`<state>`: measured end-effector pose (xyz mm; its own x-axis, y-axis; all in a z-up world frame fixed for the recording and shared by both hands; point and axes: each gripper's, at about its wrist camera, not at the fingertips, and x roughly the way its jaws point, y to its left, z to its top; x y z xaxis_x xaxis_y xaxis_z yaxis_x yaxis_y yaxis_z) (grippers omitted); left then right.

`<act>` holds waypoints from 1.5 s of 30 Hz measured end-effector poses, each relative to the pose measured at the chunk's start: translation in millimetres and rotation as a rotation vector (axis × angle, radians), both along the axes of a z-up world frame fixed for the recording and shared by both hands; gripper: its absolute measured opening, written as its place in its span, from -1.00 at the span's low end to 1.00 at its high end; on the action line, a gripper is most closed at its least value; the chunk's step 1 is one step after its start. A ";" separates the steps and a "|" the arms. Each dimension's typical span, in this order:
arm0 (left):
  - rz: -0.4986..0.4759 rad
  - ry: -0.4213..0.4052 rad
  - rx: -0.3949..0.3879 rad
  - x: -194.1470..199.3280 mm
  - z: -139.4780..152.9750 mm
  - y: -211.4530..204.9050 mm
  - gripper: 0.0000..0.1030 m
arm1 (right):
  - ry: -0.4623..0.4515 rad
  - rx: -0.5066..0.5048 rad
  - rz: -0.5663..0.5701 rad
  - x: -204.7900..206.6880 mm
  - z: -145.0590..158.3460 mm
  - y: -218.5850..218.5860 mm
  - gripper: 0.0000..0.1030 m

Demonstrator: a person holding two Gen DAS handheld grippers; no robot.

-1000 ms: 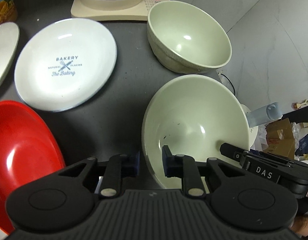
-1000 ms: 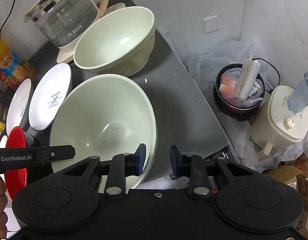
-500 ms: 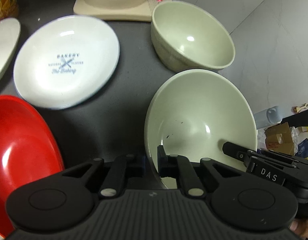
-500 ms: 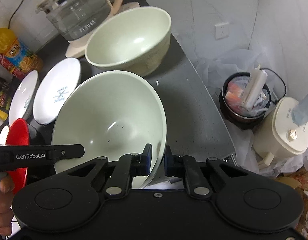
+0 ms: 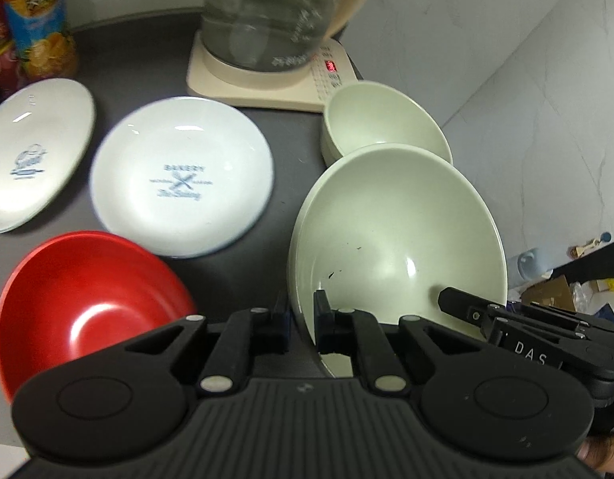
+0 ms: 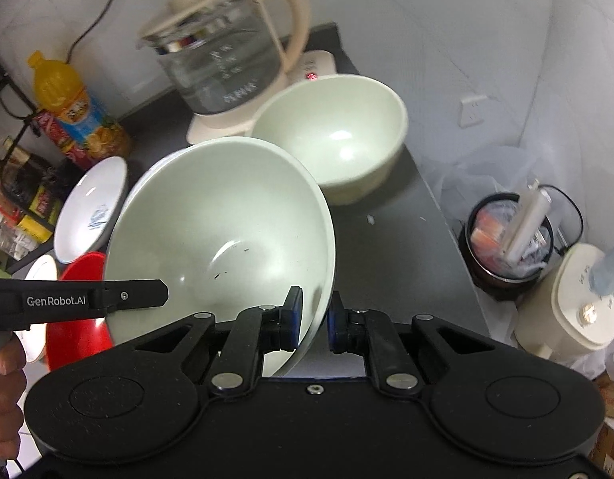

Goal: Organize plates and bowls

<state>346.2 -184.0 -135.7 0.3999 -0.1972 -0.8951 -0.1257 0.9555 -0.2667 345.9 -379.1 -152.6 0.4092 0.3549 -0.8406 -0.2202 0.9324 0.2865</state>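
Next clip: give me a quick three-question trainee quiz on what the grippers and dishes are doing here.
1. True or false: both grippers clamp the rim of the same pale green bowl.
2. How many white plates lie on the counter?
3. The red bowl is: A) held, B) on the counter, C) stacked in a green bowl.

Key: 1 true: left gripper, right gripper. 2 two. 3 B.

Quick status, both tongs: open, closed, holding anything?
Left tongs: shut on the near rim of the wide pale green bowl.
Right tongs: shut on the same bowl's rim, opposite side.
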 end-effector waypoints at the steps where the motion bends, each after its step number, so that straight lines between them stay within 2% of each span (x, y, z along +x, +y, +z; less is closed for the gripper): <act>1: 0.006 -0.005 0.000 -2.4 2.6 4.1 -0.82 | -0.007 0.002 0.008 -0.6 2.9 4.2 -0.75; 13: 0.062 -0.034 0.004 -31.5 26.0 60.0 -0.81 | -0.055 0.008 0.078 -15.0 32.4 60.4 -0.75; 22: 0.096 -0.032 0.008 -52.1 29.5 102.2 -0.81 | -0.059 0.005 0.117 -29.2 43.3 104.1 -0.75; 35: 0.141 0.039 -0.004 -73.0 15.0 152.5 -0.81 | -0.015 -0.011 0.158 -41.9 36.7 156.5 -0.75; 45: 0.113 0.110 -0.050 -78.0 -13.5 168.2 -0.80 | 0.021 -0.037 0.113 -43.7 24.8 174.3 -0.77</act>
<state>268.2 -15.8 -149.3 0.3219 -0.2018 -0.9250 -0.2625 0.9197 -0.2920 302.1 -204.7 -127.8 0.3504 0.3663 -0.8620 -0.3186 0.9121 0.2580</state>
